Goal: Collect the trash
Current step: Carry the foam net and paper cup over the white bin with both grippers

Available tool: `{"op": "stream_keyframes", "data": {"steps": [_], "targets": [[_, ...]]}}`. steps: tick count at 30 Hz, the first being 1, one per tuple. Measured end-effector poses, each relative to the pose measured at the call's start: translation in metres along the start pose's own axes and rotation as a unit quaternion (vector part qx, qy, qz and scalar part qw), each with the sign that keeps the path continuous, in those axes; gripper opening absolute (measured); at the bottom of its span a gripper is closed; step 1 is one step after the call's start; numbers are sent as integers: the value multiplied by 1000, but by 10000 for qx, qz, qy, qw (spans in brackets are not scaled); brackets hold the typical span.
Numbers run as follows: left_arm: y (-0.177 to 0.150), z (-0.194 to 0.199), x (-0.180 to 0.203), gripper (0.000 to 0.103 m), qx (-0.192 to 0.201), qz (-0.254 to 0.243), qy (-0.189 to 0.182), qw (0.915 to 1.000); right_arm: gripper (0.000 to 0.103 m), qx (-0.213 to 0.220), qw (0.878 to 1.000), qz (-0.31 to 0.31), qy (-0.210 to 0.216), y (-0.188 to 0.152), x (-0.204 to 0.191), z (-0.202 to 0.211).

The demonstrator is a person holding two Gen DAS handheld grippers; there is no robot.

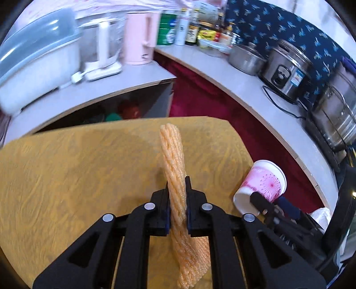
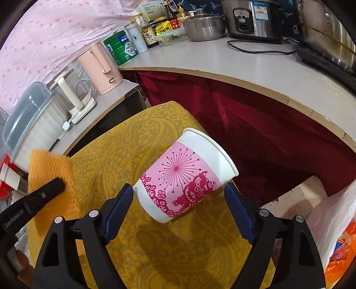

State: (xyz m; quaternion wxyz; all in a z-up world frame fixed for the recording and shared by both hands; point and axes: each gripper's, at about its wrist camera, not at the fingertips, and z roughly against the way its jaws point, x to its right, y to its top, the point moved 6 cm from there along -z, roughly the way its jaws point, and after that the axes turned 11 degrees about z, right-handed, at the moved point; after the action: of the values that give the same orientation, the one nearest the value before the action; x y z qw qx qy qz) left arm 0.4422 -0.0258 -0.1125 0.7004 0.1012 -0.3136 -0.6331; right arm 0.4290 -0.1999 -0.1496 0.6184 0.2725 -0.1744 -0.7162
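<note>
My left tool (image 1: 177, 195) is clamped tight on an orange foam net sleeve (image 1: 172, 155), which stands up between the pads and droops below them, held above the yellow patterned cloth (image 1: 77, 166). From the right wrist view the same sleeve (image 2: 52, 177) shows as a flat orange sheet at the left edge with the left tool (image 2: 47, 187) pinching it. My right tool (image 2: 180, 195) has its blue-padded fingers (image 2: 119, 207) spread wide around a paper cup (image 2: 184, 177) printed in pink and white; the cup is tilted, rim up and to the right, base toward the left pad. I cannot tell whether the pads are pressing it, though the left wrist view shows the cup (image 1: 261, 183) off the cloth at the table's right edge with the right tool (image 1: 259, 201) at its base. A white plastic bag (image 2: 333, 222) sits at the lower right. Behind, the grey counter (image 2: 222, 64) carries a pink kettle (image 2: 101, 69), a green tin (image 2: 120, 46) and a rice cooker (image 2: 251, 17).
</note>
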Motion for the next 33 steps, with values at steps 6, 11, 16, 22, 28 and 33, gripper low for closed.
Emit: {"op": "stream_keyframes", "data": {"steps": [6,11,16,22,28,33], "targets": [[10,-31,25,9,-220,-273,-492,9982,81,-129,9994,40,315,11,-6,-20],[12,-45,20,9,-272,-312,-395,9984,66,-149,9983,143,537,19,-13,-32],[11,-39,8,9,-207,-266,-315,9989,63,-46,9976,267,638,24,-23,-33],[2,-18,-8,9,-146,-156,-206,9996,63,132,9964,441,718,23,-39,-9],[-10,29,-16,9,83,-150,-56,9998,63,383,9954,601,633,9,-49,40],[-32,75,-13,9,189,-153,-1,9997,63,543,9946,760,457,-16,-52,90]]}}
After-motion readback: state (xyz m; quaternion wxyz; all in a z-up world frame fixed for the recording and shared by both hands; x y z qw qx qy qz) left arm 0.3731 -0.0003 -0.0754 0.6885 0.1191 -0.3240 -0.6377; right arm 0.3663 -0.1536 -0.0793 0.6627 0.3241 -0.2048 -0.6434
